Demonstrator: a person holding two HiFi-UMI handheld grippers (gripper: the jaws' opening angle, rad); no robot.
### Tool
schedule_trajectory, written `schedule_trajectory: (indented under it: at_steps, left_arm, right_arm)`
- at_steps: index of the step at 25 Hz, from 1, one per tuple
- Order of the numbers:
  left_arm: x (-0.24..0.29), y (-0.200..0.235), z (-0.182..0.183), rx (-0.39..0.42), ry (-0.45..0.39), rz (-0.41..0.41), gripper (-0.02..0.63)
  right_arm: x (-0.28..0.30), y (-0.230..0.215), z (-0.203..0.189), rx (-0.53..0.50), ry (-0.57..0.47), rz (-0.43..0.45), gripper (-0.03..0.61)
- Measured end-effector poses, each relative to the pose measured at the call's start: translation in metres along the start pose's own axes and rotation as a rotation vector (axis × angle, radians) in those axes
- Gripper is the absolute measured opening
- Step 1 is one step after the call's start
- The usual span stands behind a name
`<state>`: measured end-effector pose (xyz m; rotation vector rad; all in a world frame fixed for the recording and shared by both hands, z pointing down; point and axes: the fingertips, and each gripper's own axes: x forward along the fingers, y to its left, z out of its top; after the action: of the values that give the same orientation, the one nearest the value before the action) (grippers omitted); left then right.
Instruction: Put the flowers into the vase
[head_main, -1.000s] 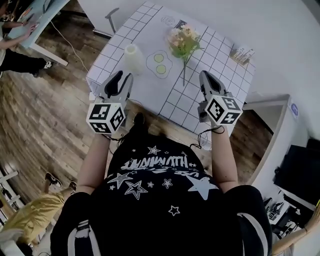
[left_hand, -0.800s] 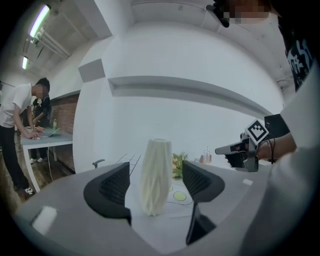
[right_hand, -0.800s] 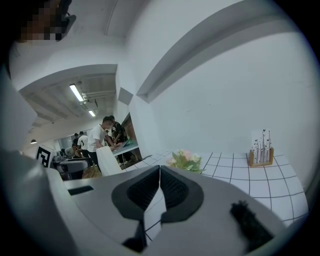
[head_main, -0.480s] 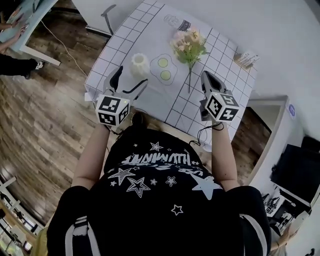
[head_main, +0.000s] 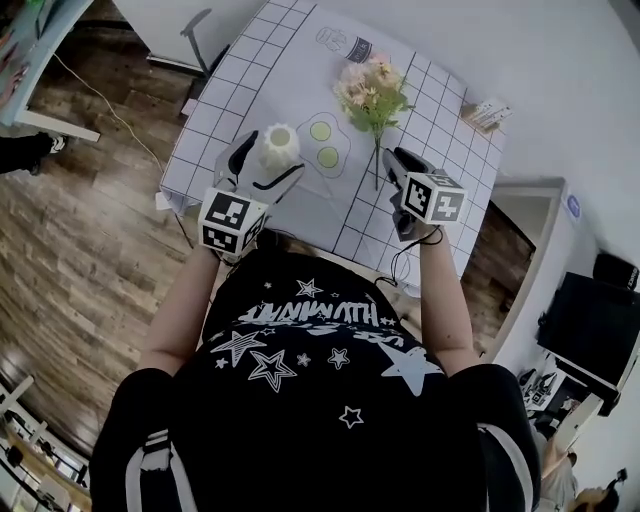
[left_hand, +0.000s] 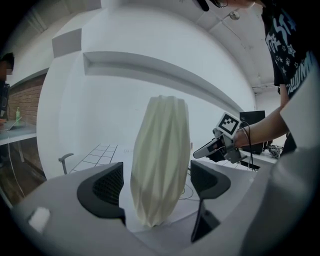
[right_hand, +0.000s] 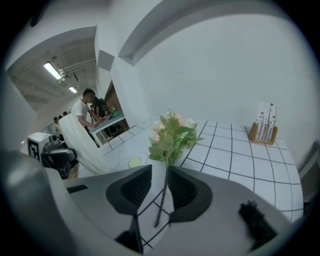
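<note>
The white table (head_main: 250, 60) with its black grid fills the upper middle of the head view. The person's dark star-printed shirt (head_main: 310, 400) takes up the lower half. Both arms reach up the frame toward the table's near edge.

The left gripper (left_hand: 159, 182), left of centre in the head view, has its jaws spread wide (they have just been opening). The pale ribbed vase (head_main: 279, 148) stands upright between them. In the left gripper view a thin gap shows beside each pad, so they are not pressing on it.

The right gripper (right_hand: 160, 187) is right of centre. Its jaws are parted and have just been opening. The thin stem runs between them, close to the right-hand pad, and they do not clamp it.

The flowers (head_main: 372, 92), pink heads and green leaves, lie on the table at upper centre, with the stem trailing down the frame. They are apart from the vase.

A small wooden card stand (head_main: 484, 113) sits at the table's upper right.
</note>
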<state>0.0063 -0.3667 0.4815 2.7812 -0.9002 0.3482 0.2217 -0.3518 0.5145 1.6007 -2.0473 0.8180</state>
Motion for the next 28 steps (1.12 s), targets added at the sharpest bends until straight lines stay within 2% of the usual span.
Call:
schedule_trajectory:
  at_steps: [4, 7, 10, 14, 19, 28]
  left_arm:
    - [0.007, -0.002, -0.002, -0.011, 0.004, -0.045, 0.426]
    - [0.01, -0.002, -0.004, -0.013, 0.007, -0.061, 0.422]
    - [0.012, -0.003, -0.008, -0.008, 0.022, -0.077, 0.379]
    - [0.012, -0.002, -0.008, -0.008, 0.016, -0.088, 0.374]
    - [0.011, -0.001, -0.008, -0.002, 0.012, -0.105, 0.371]
    - [0.01, -0.001, -0.003, 0.015, 0.001, -0.13, 0.371]
  right_arm:
    - [0.018, -0.01, -0.011, 0.053, 0.096, -0.023, 0.12]
    - [0.032, -0.007, -0.016, 0.069, 0.17, 0.018, 0.126]
    - [0.043, -0.01, -0.016, 0.042, 0.217, 0.011, 0.129]
    - [0.057, -0.021, -0.013, 0.024, 0.266, -0.024, 0.13]
    - [0.073, -0.026, -0.013, 0.017, 0.326, -0.024, 0.13]
    - [0.094, -0.026, -0.024, -0.017, 0.452, 0.032, 0.109]
